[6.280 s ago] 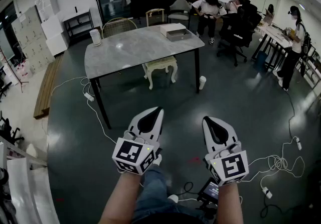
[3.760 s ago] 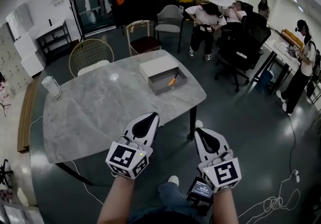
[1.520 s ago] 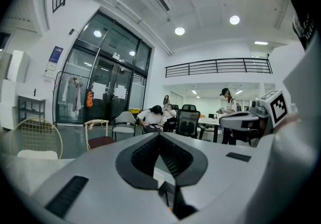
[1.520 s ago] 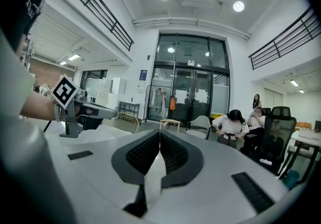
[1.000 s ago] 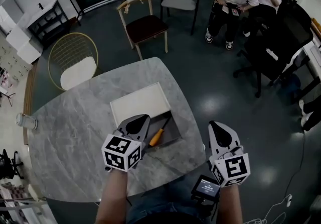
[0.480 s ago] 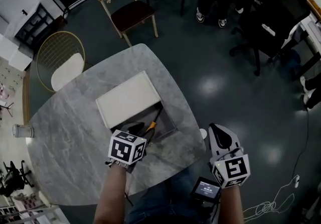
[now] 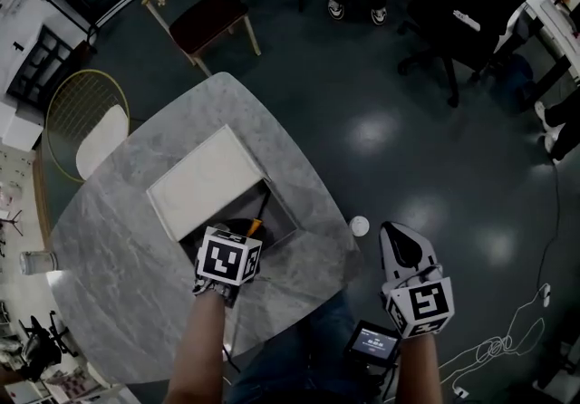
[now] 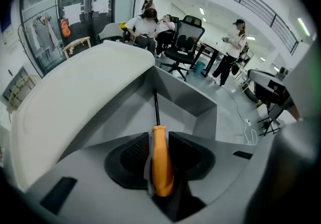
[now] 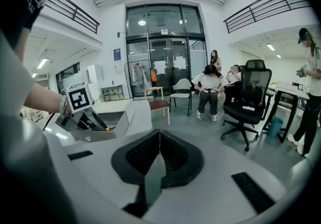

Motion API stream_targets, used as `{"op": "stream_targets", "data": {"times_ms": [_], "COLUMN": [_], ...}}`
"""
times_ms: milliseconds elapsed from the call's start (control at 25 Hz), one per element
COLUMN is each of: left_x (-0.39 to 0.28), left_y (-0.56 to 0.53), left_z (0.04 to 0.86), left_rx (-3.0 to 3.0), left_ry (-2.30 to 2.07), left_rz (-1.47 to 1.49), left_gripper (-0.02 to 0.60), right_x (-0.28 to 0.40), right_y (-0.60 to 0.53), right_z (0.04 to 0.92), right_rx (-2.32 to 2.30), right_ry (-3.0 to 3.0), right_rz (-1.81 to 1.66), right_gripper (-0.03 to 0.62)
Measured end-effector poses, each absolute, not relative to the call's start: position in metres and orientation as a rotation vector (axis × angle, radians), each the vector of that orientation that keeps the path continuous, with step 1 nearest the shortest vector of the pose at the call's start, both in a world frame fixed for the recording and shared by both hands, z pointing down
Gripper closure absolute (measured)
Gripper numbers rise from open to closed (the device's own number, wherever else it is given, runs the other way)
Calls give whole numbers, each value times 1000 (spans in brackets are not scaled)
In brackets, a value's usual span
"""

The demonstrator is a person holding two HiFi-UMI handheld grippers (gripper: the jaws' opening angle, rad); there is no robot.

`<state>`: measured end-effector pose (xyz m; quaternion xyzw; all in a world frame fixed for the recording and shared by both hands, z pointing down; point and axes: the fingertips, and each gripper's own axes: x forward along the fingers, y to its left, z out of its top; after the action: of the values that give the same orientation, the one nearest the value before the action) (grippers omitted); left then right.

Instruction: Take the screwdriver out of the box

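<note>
Marble-patterned grey bench (image 7: 118, 257) carries an open grey box (image 7: 288, 216) with its flat white lid (image 7: 204, 180) laid open alongside. Inside lies the screwdriver (image 8: 160, 160), with a smooth orange handle and a thin dark shaft. The left gripper (image 8: 159, 137) reaches down into the box. Its ribbed black jaws have just been closing and now pinch the handle. The right gripper (image 7: 403, 246) hangs off the bench over the glossy floor, jaws together and empty. A white cup (image 7: 360, 226) stands on the floor nearby.

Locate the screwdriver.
Left gripper view, low centre: the screwdriver lies in the box, handle between the left gripper's jaws, which have just been closing.
</note>
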<state>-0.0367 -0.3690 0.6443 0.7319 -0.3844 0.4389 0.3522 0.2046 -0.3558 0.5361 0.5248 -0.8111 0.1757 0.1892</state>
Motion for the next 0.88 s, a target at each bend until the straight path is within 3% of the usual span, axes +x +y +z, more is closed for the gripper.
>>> {"op": "stream_targets", "data": {"times_ms": [200,880], "left_x": [-37,-33], "left_y": [-371,-375], "left_z": [646,596], "left_rx": [1873,1916], "left_ry": [-1011,-1111], "left_rz": [1173,1119], "left_gripper": [480,499], "right_x": [226,256], "right_y": [-349,-368], "right_z": [554,500], "right_rx": [1548,1677], "right_ry": [-2195,-2219], "right_rz": [561,465], "right_gripper": [568,568]}}
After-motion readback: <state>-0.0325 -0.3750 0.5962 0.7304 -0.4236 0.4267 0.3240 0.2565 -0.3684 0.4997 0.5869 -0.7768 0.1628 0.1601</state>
